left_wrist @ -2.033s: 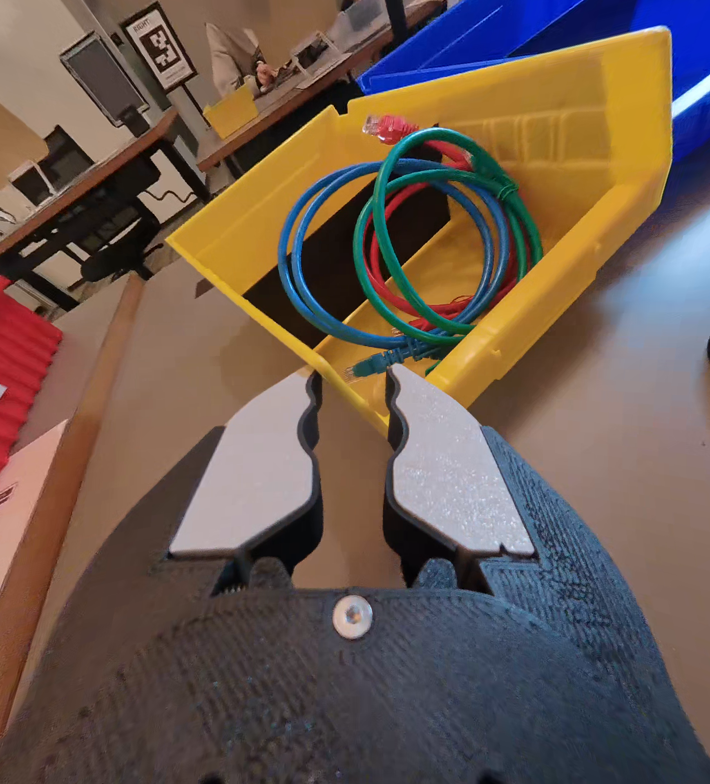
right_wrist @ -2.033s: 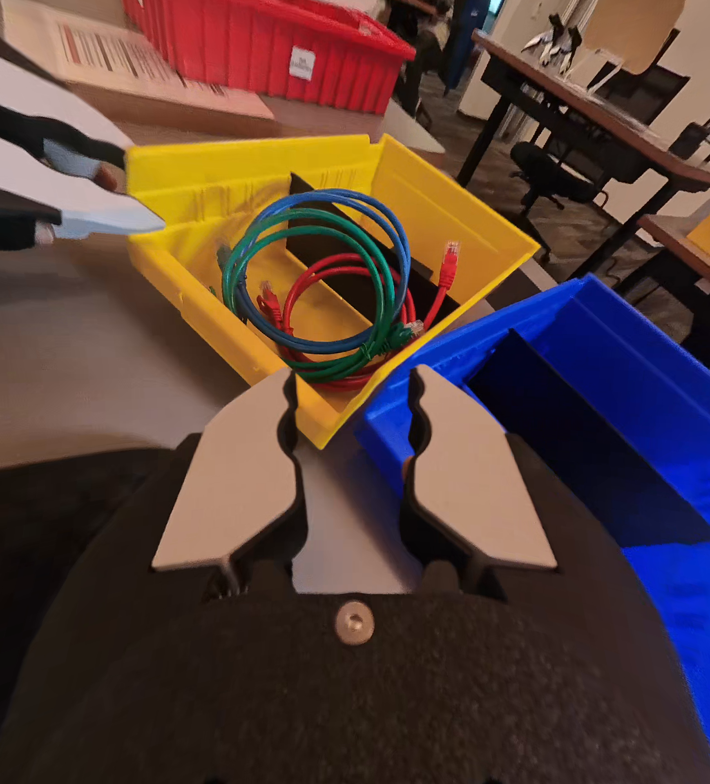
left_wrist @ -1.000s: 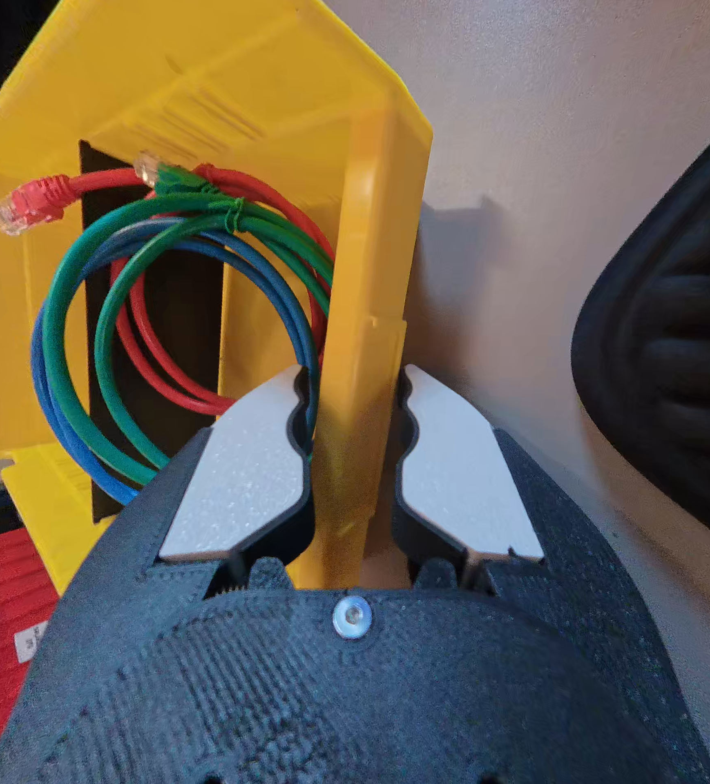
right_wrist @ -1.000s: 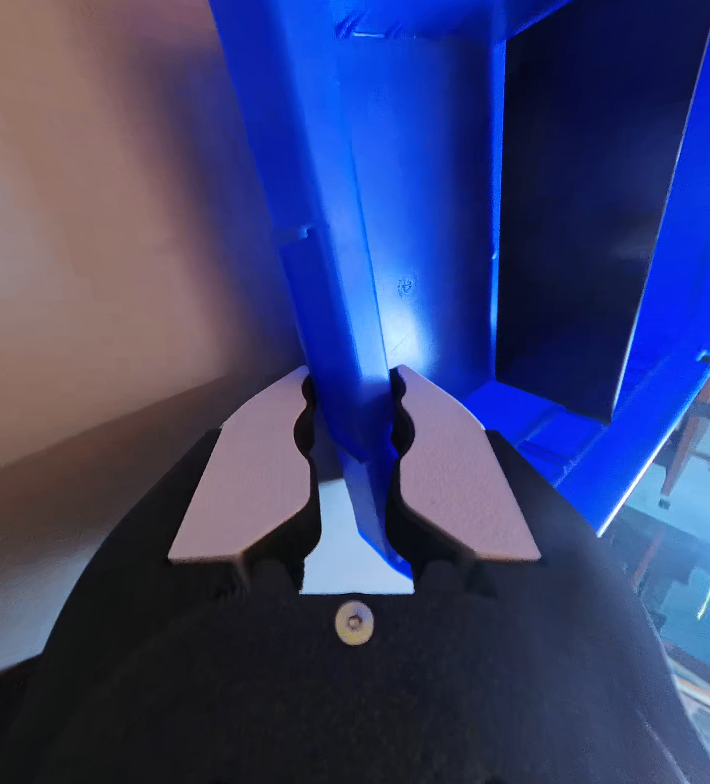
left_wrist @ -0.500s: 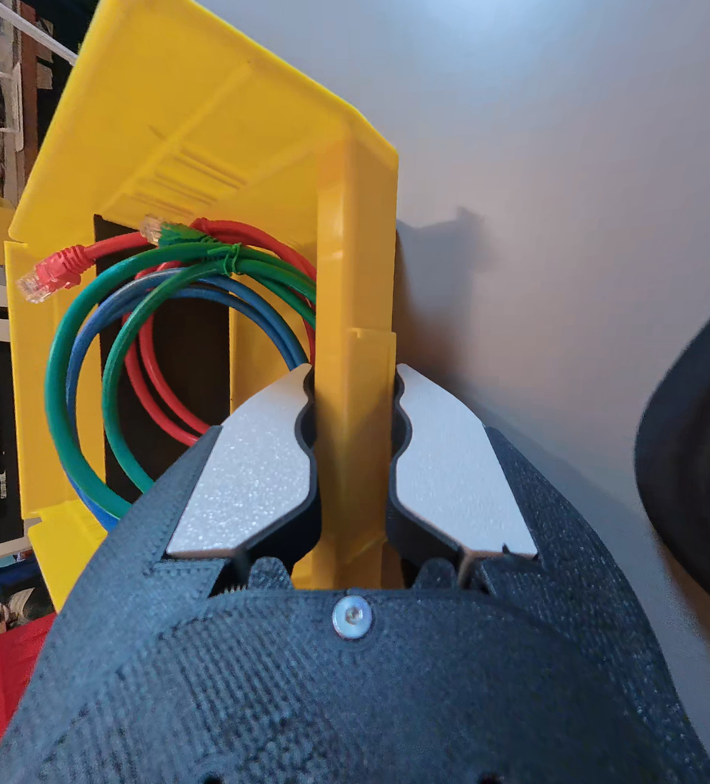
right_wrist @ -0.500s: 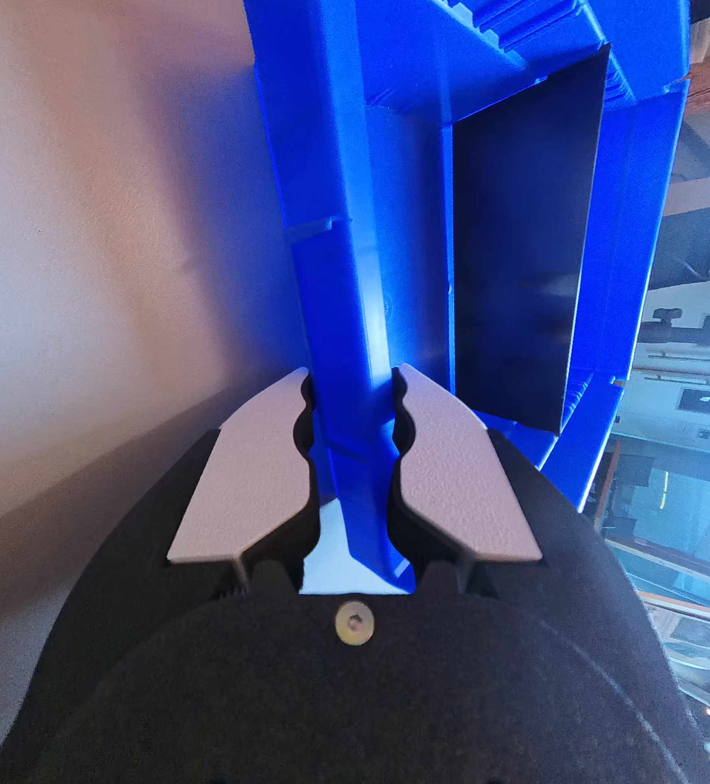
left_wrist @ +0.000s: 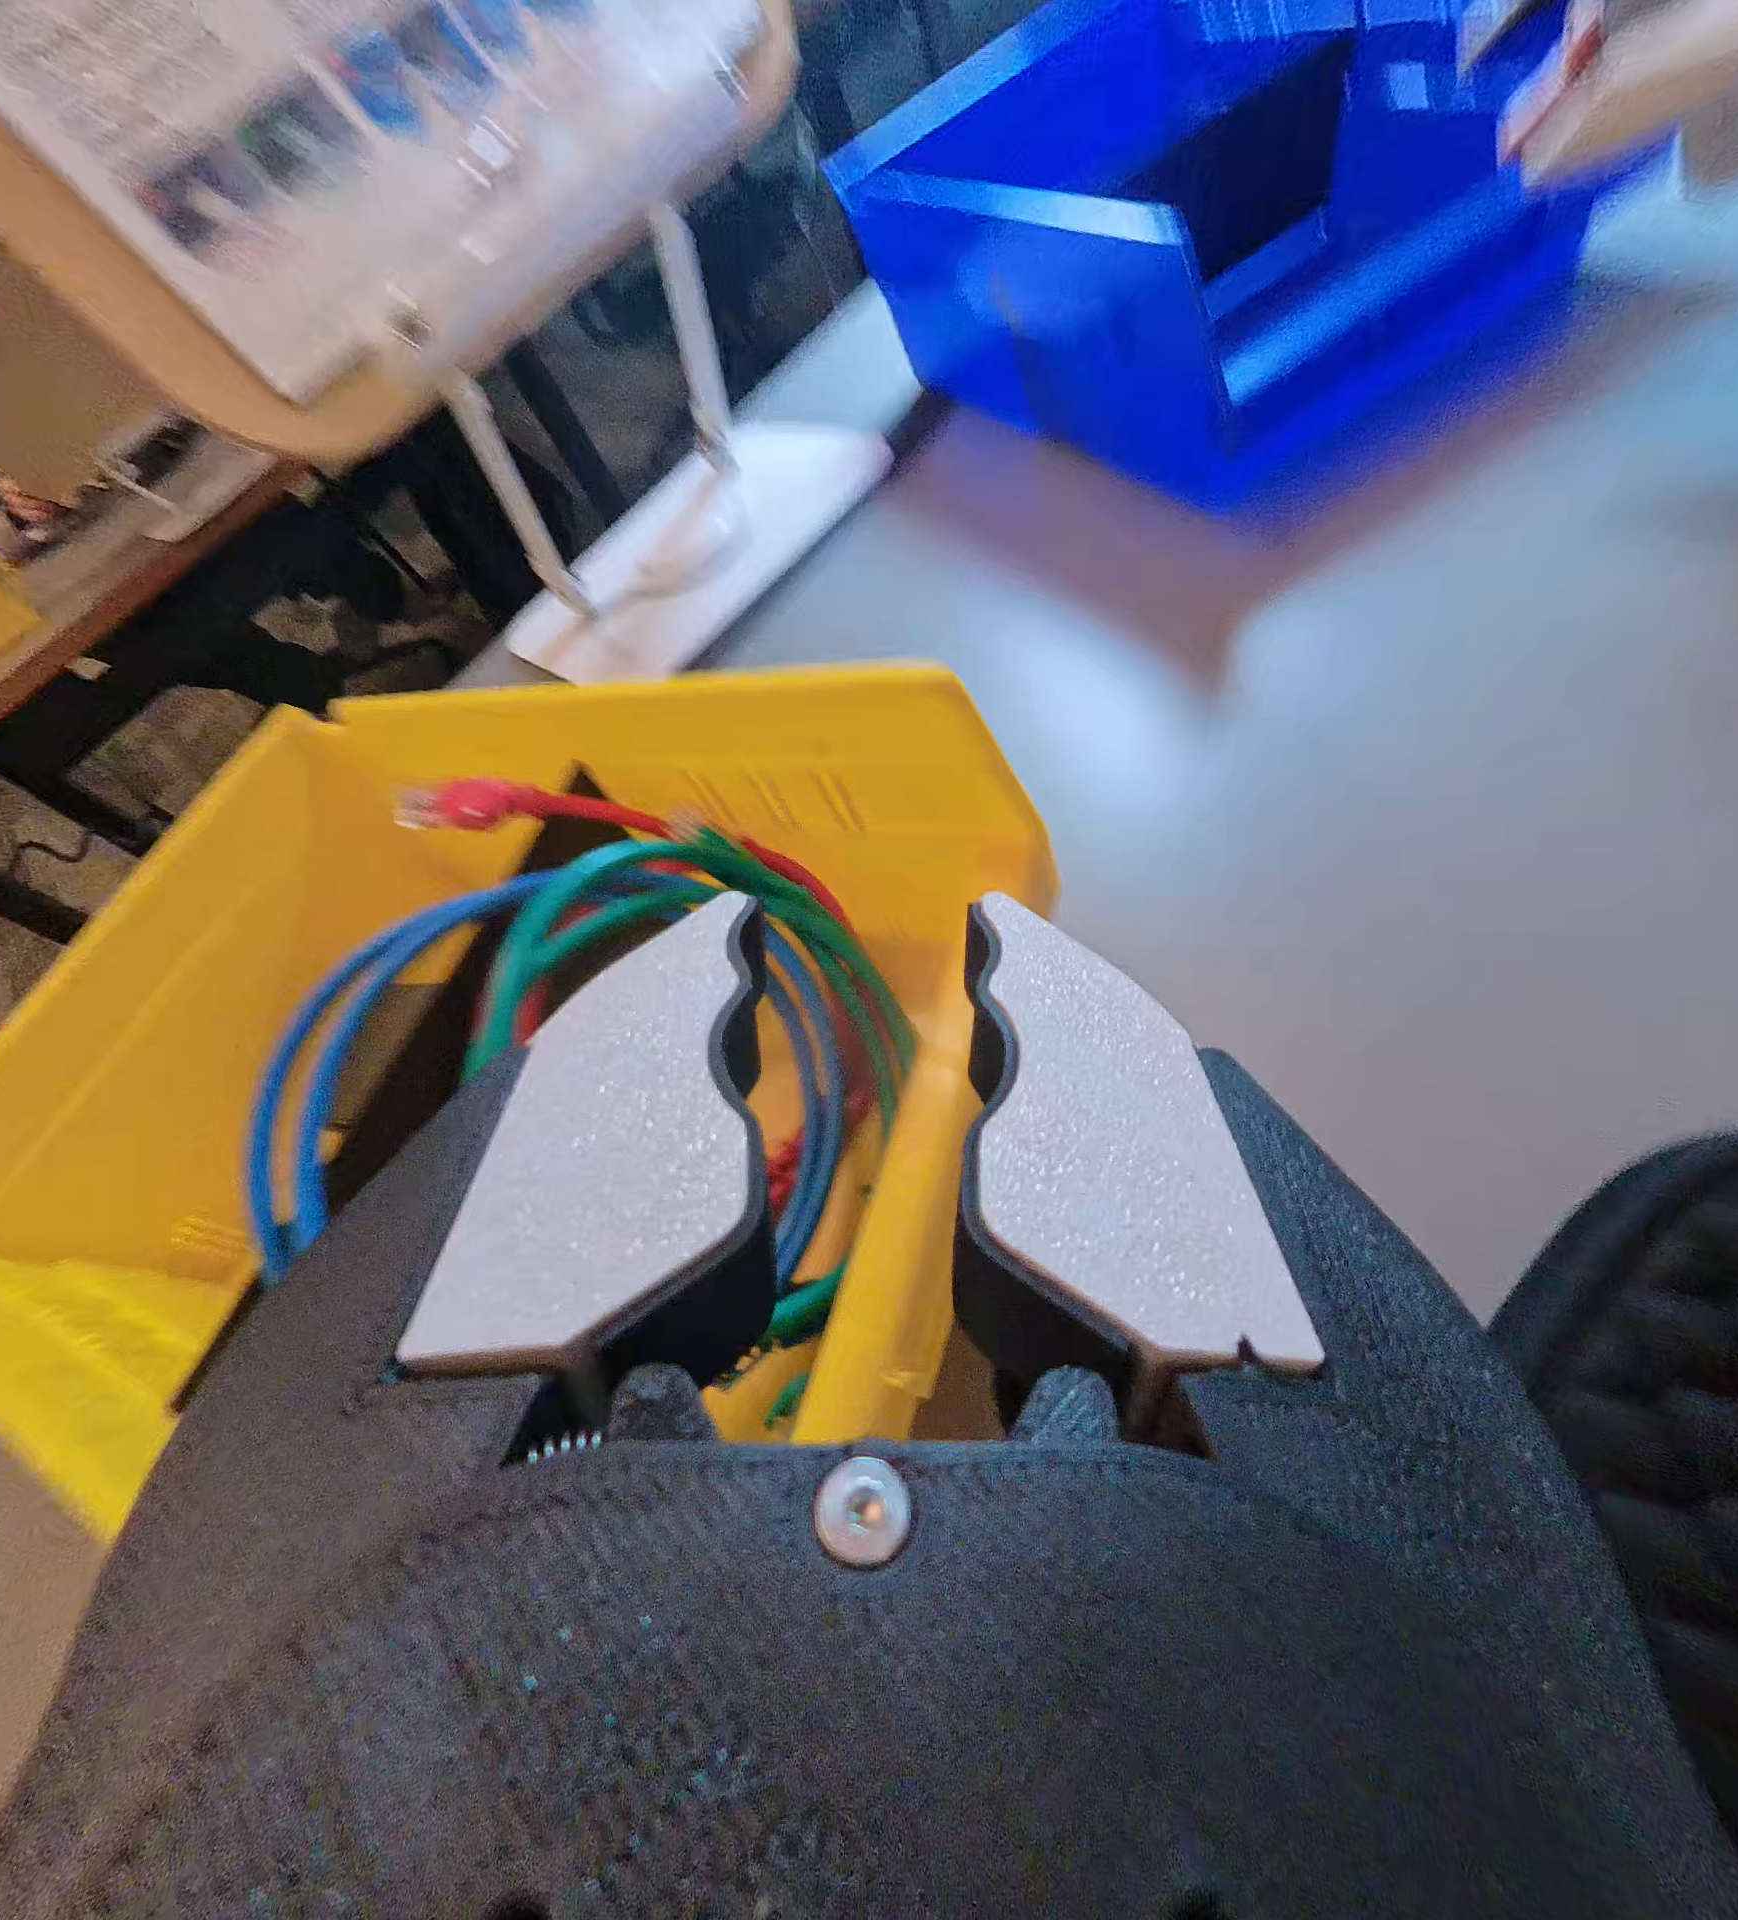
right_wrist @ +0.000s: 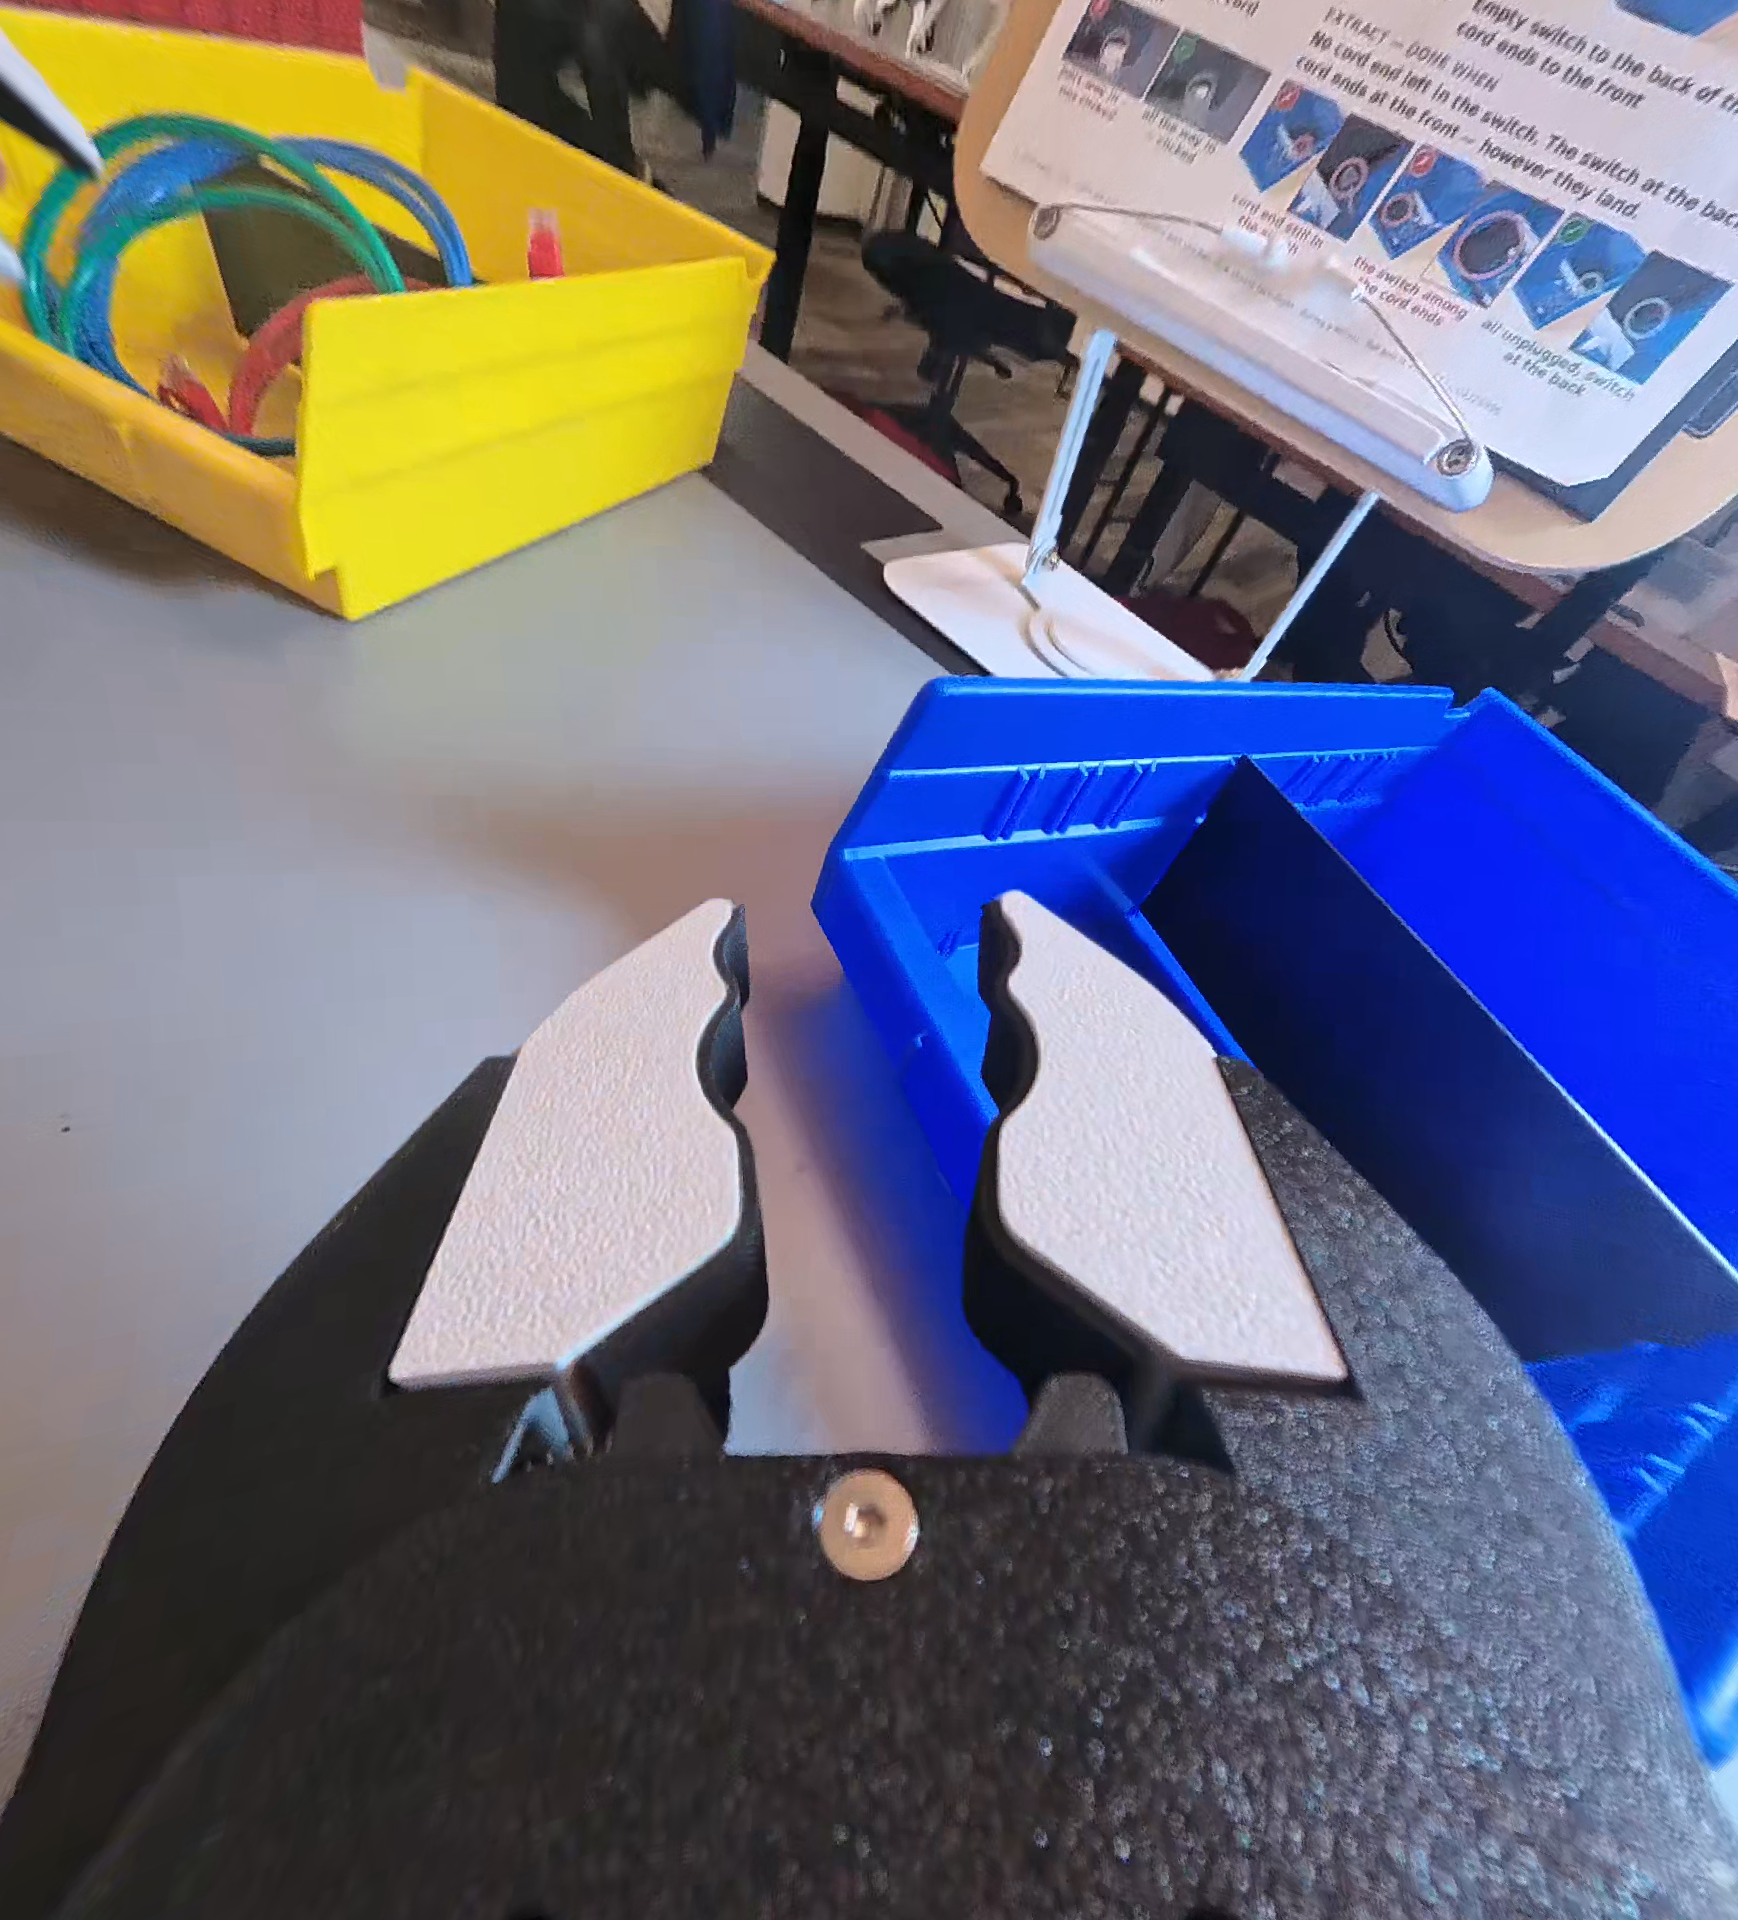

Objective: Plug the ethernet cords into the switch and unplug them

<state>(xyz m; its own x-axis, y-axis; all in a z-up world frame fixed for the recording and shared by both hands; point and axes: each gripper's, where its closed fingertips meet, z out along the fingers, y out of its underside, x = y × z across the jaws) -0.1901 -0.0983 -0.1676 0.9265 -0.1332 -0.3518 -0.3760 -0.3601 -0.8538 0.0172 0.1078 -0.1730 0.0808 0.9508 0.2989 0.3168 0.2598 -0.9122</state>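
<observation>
A yellow bin (left_wrist: 117,1039) sits on the grey table (left_wrist: 1364,935) and holds coiled blue (left_wrist: 293,1091), green (left_wrist: 553,914) and red (left_wrist: 460,805) ethernet cords. My left gripper (left_wrist: 863,914) is open, and its fingers straddle the bin's right wall without clamping it. My right gripper (right_wrist: 863,914) is open over the left corner of an empty blue bin (right_wrist: 1156,696) with a black divider (right_wrist: 1416,1039). The yellow bin (right_wrist: 512,395) and cords (right_wrist: 65,239) also show far left in the right wrist view. I cannot make out a switch.
An instruction sheet on a white wire stand (right_wrist: 1364,208) is at the table's far edge behind the blue bin. A black padded object (left_wrist: 1696,1403) lies right of the left gripper. Bare grey table (right_wrist: 221,831) lies between the two bins. Some 30 cm of space lies between my two pairs of fingers.
Both grippers were shut on the bin walls with the bins tipped up. Now both bins rest flat on the table and both grippers have opened.
</observation>
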